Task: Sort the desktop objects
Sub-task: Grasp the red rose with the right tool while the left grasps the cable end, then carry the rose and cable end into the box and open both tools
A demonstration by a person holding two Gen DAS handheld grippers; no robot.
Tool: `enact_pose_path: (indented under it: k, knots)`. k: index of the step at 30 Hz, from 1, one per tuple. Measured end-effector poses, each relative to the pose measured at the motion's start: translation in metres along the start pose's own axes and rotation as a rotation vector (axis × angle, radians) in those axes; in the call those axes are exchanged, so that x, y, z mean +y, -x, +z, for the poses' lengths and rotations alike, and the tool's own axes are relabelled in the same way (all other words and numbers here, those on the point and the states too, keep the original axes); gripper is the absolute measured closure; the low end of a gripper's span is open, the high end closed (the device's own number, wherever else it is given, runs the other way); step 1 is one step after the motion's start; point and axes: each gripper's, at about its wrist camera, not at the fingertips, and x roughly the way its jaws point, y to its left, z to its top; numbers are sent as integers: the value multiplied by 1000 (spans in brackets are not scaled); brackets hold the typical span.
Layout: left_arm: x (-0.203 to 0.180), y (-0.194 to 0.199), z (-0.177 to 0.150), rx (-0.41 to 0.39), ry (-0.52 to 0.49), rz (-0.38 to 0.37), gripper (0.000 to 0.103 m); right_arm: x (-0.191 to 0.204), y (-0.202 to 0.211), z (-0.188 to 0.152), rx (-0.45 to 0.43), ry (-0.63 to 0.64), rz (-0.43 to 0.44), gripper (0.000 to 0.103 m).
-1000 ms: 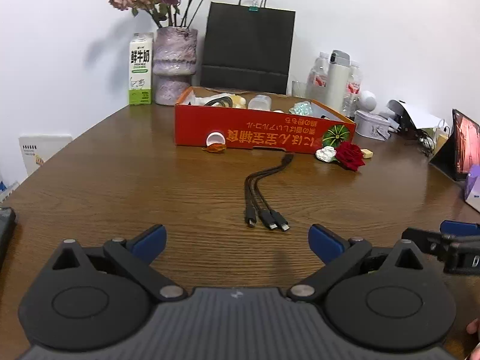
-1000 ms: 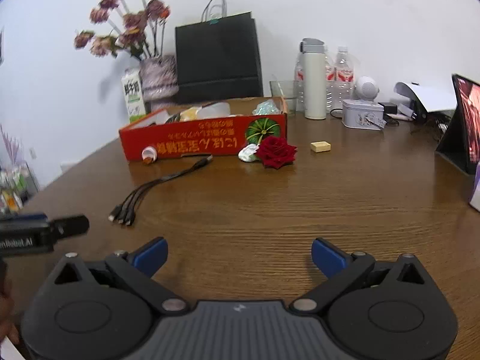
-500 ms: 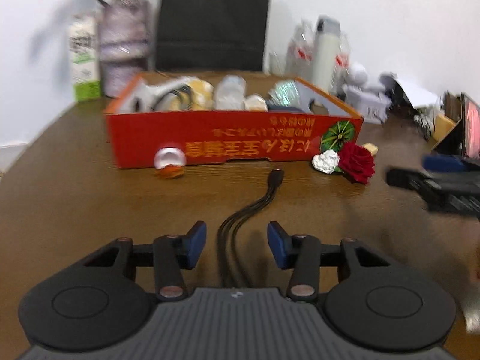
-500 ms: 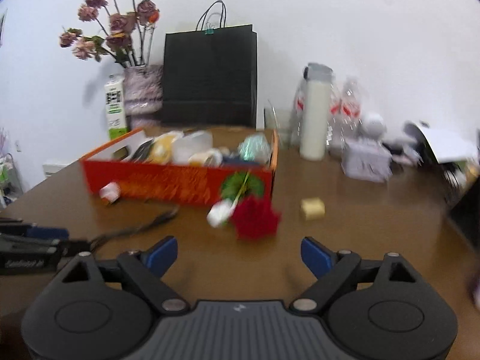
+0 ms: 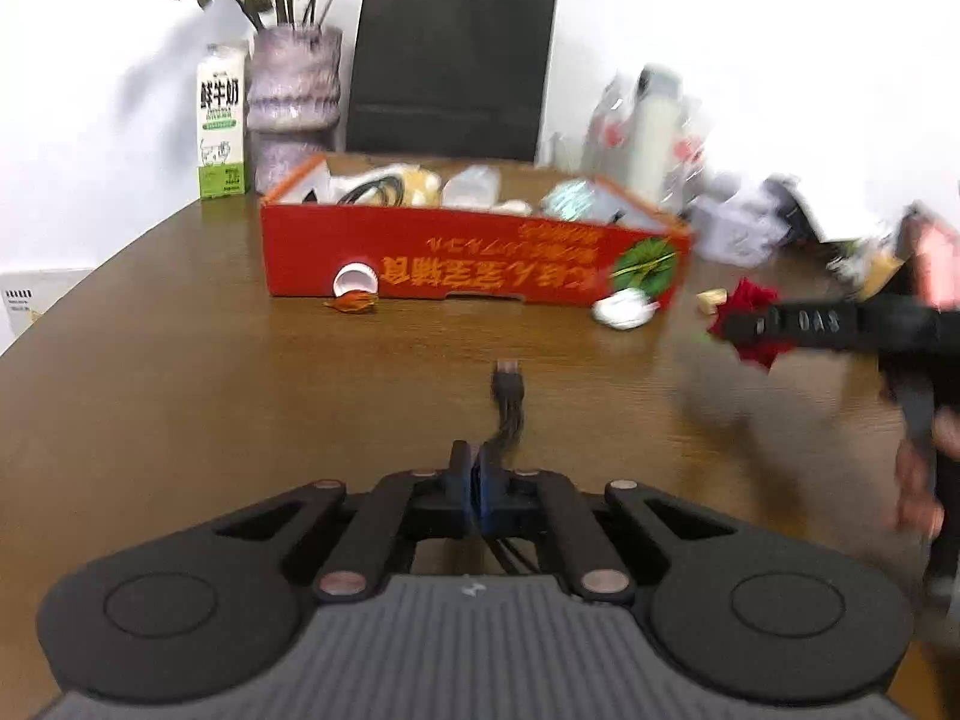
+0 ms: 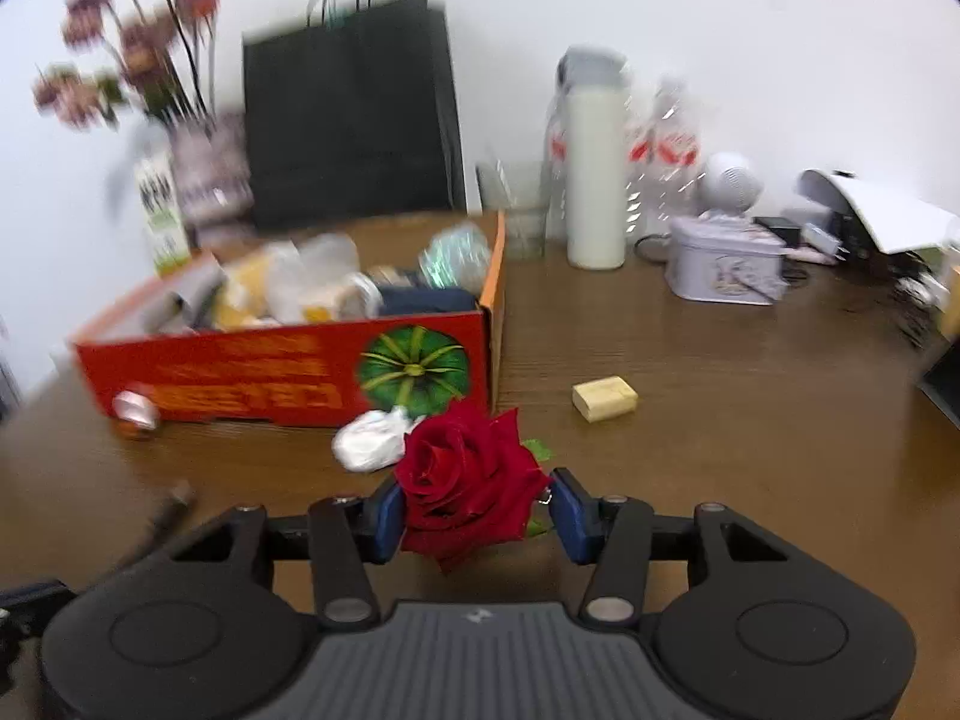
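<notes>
The left gripper [image 5: 477, 483] is seen fully closed, its blue pads pinched on the black multi-head cable [image 5: 509, 414], which runs out from between them toward the far edge of the table [image 5: 180, 372], its plug end lying flat on the wood. The right gripper [image 6: 477, 510] is caught with its jaws closing around the red rose [image 6: 468, 474]; the left pad is at the petals, while a narrow gap is left at the right pad, so a firm hold cannot be told.

Just beyond the rose, a crumpled white wad [image 6: 369, 441] is lying against the near right corner of the red cardboard box [image 6: 288, 372], which is filled with mixed items. A small yellow block [image 6: 603, 397] is set on the wood to the right of that corner, apart from the rose. At the left end of the box's near wall, a small white cap [image 5: 355, 281] and an orange scrap [image 5: 354, 303] are found.

Along the far edge of the table, a milk carton [image 5: 222, 126], a vase of dried flowers [image 5: 294, 102], a black paper bag [image 5: 450, 66], a white flask [image 6: 594, 180] with water bottles, and a pale tin [image 6: 723, 261] are lined up. The right gripper's side and a blurred hand [image 5: 918, 480] are visible in the left wrist view.
</notes>
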Motion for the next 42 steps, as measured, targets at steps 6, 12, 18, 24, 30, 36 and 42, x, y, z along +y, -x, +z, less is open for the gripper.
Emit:
enact_pose_path:
  k: [6, 12, 18, 24, 30, 36, 42]
  knots:
    - [-1, 91, -2, -183, -34, 16, 100, 22, 86, -64, 19, 42, 107, 54]
    - [-2, 131, 6, -259, -22, 16, 100, 48, 127, -77, -27, 87, 150, 54]
    - [3, 125, 10, -253, -1, 7, 100, 57, 138, -67, -67, 108, 164, 54]
    - [8, 107, 58, -315, 18, 23, 100, 51, 117, -27, -84, 94, 166, 54]
    - [38, 56, 171, -430, 86, 28, 100, 58, 67, 78, -198, 130, 157, 54]
    - [62, -45, 235, -346, 136, 69, 100, 60, -40, 158, -109, 106, 161, 54]
    - [86, -163, 231, -90, 100, 172, 100, 70, -140, 149, 115, 89, 147, 53]
